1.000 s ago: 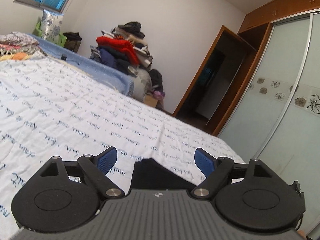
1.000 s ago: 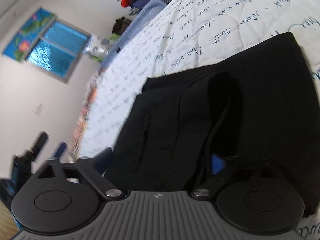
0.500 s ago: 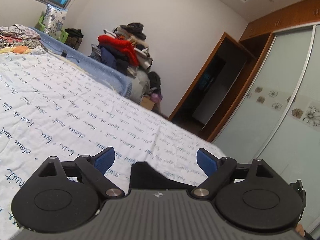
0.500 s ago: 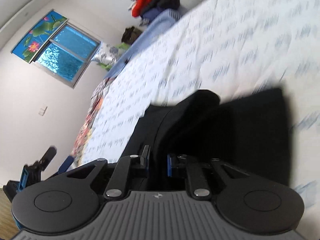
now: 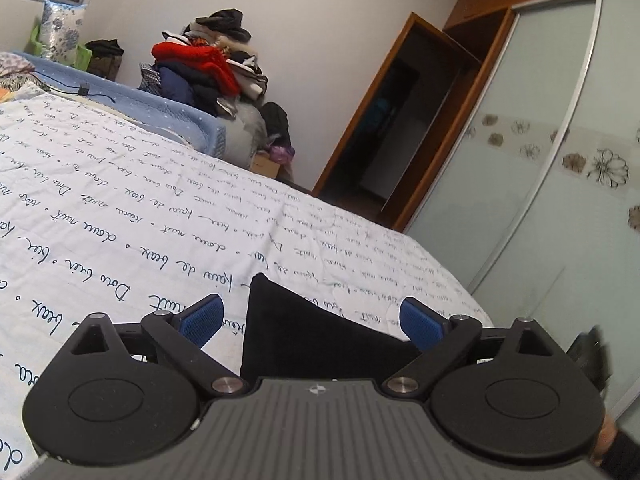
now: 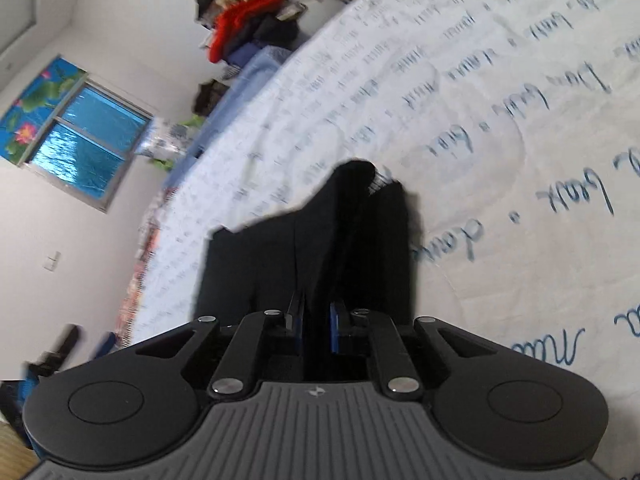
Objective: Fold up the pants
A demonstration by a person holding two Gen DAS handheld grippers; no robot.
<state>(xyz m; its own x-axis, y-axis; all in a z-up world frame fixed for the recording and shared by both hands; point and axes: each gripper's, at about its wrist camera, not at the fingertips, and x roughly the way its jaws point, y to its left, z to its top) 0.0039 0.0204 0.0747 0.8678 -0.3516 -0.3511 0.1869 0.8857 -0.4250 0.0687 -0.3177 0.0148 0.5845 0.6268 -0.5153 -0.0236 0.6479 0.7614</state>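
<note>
The black pants (image 5: pixel 288 320) lie on a white quilt (image 5: pixel 120 220) printed with blue handwriting. In the left wrist view a folded corner of them pokes up between the blue pads of my left gripper (image 5: pixel 312 316). Its jaws are opening and stand wide, and the pads do not touch the cloth. In the right wrist view my right gripper (image 6: pixel 317 326) is shut on a raised fold of the pants (image 6: pixel 260 264). The cloth bunches up into a ridge ahead of the fingers, and the rest spreads out to the left.
A heap of clothes (image 5: pixel 204 72) with a red garment sits at the far end of the bed. Frosted sliding wardrobe doors (image 5: pixel 540 200) and a dark doorway (image 5: pixel 396 140) stand to the right. A window (image 6: pixel 80 140) is on the left wall.
My right gripper closed on a fold of the pants and drew it along, bunching the cloth. More of the pants' corner now shows between the left gripper's pads, which stand slightly wider.
</note>
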